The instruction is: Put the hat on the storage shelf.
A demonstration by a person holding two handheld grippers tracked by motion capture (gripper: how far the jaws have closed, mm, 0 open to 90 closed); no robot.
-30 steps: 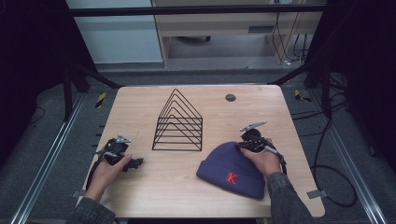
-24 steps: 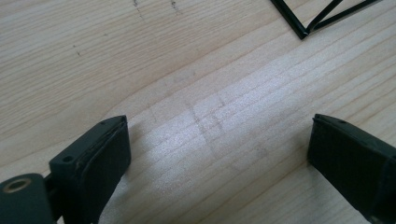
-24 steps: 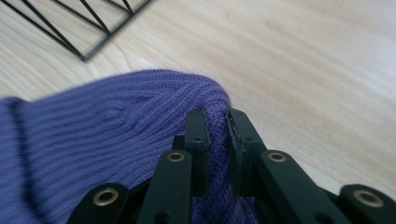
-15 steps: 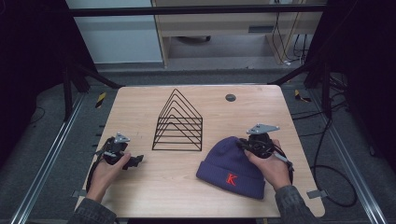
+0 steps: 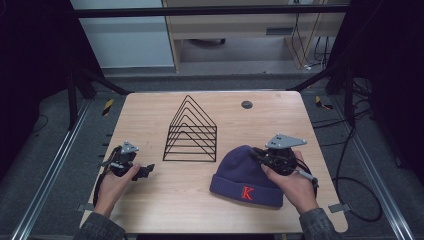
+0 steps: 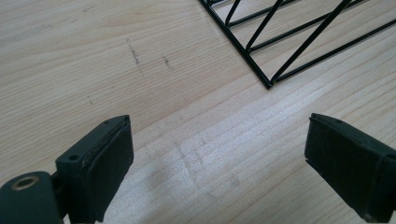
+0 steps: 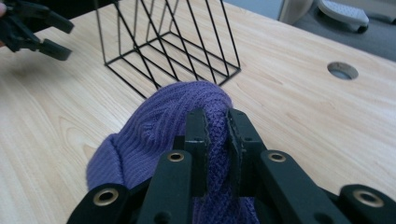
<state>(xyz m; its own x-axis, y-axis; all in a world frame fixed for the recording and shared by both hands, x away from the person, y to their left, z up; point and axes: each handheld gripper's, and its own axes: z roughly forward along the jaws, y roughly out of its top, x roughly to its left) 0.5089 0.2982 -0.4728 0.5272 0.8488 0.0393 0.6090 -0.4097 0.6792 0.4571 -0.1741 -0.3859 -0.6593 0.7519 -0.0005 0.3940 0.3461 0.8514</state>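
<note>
The hat lies on the table's near right — its knit pinched between the right gripper's jaws. The left gripper gapes wide beside the rack.

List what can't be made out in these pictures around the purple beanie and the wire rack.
- purple beanie: the right gripper and hand cover its right side in the high view; its cuff is cut off at the bottom of the right gripper view.
- wire rack: only a corner shows in the left gripper view, the rest past the frame.
- Red letter on the beanie: hidden in the right gripper view.
</note>
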